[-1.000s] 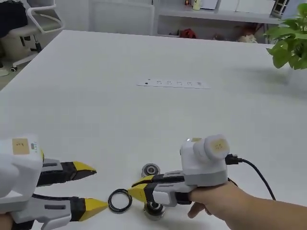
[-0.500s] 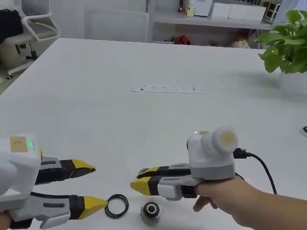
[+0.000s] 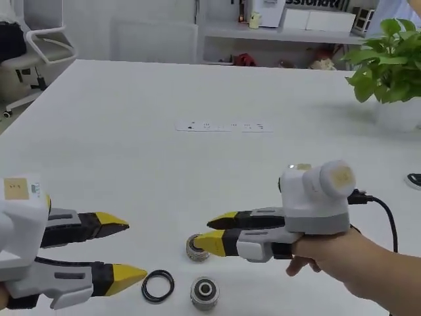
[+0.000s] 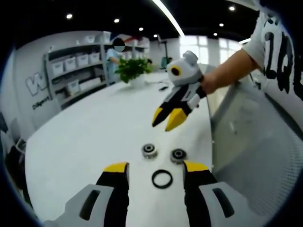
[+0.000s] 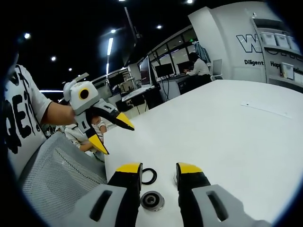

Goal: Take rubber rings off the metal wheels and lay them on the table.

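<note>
Rubber ring point(image 3: 158, 286) lies flat on the white table point(image 3: 131, 151), off any wheel, just beside the nearer wheel point(image 3: 204, 292) but apart from it; the second wheel point(image 3: 195, 248) sits a little farther in, with part of it hidden in the head view behind the lower jaw tip of the right gripper point(image 3: 202, 232). From the left gripper view the ring point(image 4: 162, 178) shows between that gripper's own jaws, and both wheels point(image 4: 149, 150) point(image 4: 178, 155) sit just beyond it, side by side and not touching. The left gripper point(image 3: 135, 250) is spread wide and holds nothing; its yellow tips point toward the ring without touching it. The right gripper's jaws stand at a narrow gap, also empty; in the left gripper view it point(image 4: 164, 124) hangs above the table, clear of the wheels. In the right gripper view the ring point(image 5: 150, 176) peeks out beside one jaw, one wheel point(image 5: 152, 200) lies low between the jaws, and the left gripper point(image 5: 118, 139) hangs off to the side, jaws wide. A power strip point(image 3: 223, 126) lies mid-table, well apart; a plant point(image 3: 388, 59) stands at the far right edge; a black cable point(image 3: 385, 210) trails from the right gripper.
</note>
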Demonstrator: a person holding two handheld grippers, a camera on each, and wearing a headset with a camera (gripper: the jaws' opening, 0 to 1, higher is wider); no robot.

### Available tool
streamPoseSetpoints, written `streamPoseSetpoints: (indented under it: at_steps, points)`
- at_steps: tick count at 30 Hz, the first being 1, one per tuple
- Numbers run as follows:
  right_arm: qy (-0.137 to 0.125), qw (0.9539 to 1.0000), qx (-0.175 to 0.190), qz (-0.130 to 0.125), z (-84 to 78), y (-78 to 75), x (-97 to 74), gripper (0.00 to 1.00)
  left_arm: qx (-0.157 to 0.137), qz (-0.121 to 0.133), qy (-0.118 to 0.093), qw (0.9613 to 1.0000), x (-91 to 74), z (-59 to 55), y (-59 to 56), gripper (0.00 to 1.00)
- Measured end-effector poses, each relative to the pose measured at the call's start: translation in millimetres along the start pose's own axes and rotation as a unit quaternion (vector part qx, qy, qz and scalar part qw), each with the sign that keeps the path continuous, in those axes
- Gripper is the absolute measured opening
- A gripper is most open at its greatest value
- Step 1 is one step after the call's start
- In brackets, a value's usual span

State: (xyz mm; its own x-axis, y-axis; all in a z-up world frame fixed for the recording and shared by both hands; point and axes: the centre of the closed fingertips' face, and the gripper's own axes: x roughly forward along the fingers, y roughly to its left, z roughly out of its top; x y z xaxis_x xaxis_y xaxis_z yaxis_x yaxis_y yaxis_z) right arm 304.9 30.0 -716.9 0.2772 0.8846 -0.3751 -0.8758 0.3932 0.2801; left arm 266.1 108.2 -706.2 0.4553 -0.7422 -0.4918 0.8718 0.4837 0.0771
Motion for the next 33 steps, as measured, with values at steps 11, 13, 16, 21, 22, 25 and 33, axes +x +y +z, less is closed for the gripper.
streamPoseSetpoints:
  at_steps: [11,13,16,21,22,25,33]
  points:
    - [0.009,0.999,-0.041,-0.013,-3.8,3.6,-23.7,0.39,0.002,-0.001,-0.003,1.0,-5.8,5.3,-2.3,0.47]
    - [0.011,0.9988,-0.044,-0.016,-5.8,2.9,-27.8,0.41,0.001,-0.001,-0.004,1.0,-6.9,6.2,-1.9,0.48]
    - [0.011,0.9984,-0.052,-0.02,-7.2,2.8,-33.4,0.45,-0.001,0.001,-0.005,1.0,-7.9,6.9,-1.4,0.49]
    - [0.013,0.9976,-0.063,-0.024,-10.0,4.2,-42.2,0.51,-0.005,-0.001,-0.002,1.0,-8.3,4.4,-2.4,0.51]
    - [0.015,0.9974,-0.066,-0.024,-11.8,4.4,-44.5,0.52,-0.008,-0.001,-0.002,1.0,-8.4,3.5,-2.4,0.52]
    - [0.024,0.9969,-0.07,-0.027,-17.7,3.4,-49.8,0.54,-0.012,0.001,-0.002,0.9999,-9.3,2.6,-2.1,0.52]
    - [0.04,0.9945,-0.09,-0.035,-30.0,0.6,-62.5,0.6,-0.017,0.006,-0.001,0.9998,-12.6,0.2,-1.2,0.53]
